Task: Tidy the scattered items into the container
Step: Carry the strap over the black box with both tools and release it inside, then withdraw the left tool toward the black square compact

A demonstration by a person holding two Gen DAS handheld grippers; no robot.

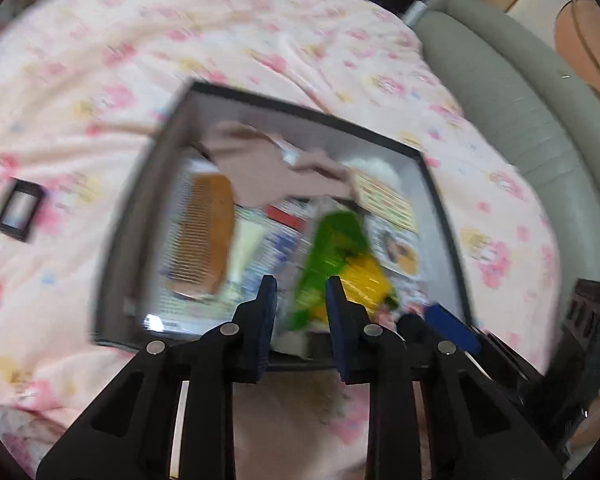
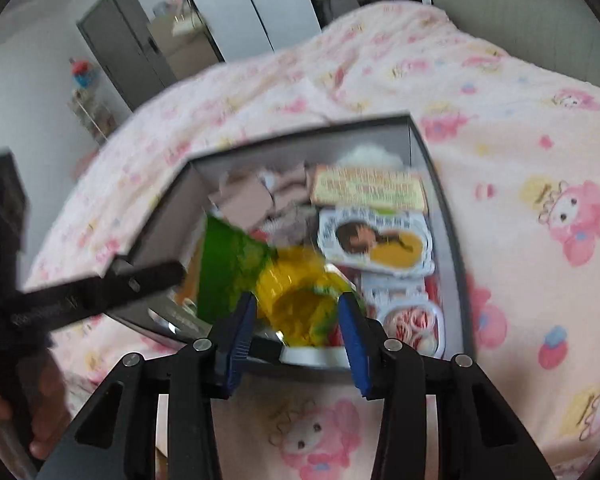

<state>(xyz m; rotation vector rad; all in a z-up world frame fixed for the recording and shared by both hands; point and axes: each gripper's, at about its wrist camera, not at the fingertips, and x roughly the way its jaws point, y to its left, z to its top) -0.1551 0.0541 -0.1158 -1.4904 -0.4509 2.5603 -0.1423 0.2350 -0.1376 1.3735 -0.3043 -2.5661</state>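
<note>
Here both grippers hang over the near rim of the dark box (image 1: 140, 216), tilted down toward its inside. The left gripper (image 1: 301, 312) sits at the box's near edge, and the right gripper (image 2: 298, 320) comes in beside it (its black frame and blue pad show at the lower right of the left view). A hand (image 2: 40, 420) grips the left tool's handle.

The box rests on a pink cartoon-print blanket (image 2: 520, 140) spread over a bed, with a grey padded headboard (image 1: 520, 92) beyond the box and a dark door (image 2: 120, 44) and white walls further back. A small black frame (image 1: 20, 210) lies on the blanket, well apart from the box.

The left gripper's jaws are apart with nothing clamped. The right gripper's jaws are spread wide around a green-and-yellow packet (image 2: 284, 292); motion blur hides whether the pads touch it. The packet is over the box's near end. Inside the box lie a wooden comb (image 1: 204, 236), beige cloth (image 1: 260, 168) and printed snack packs (image 2: 376, 240).
</note>
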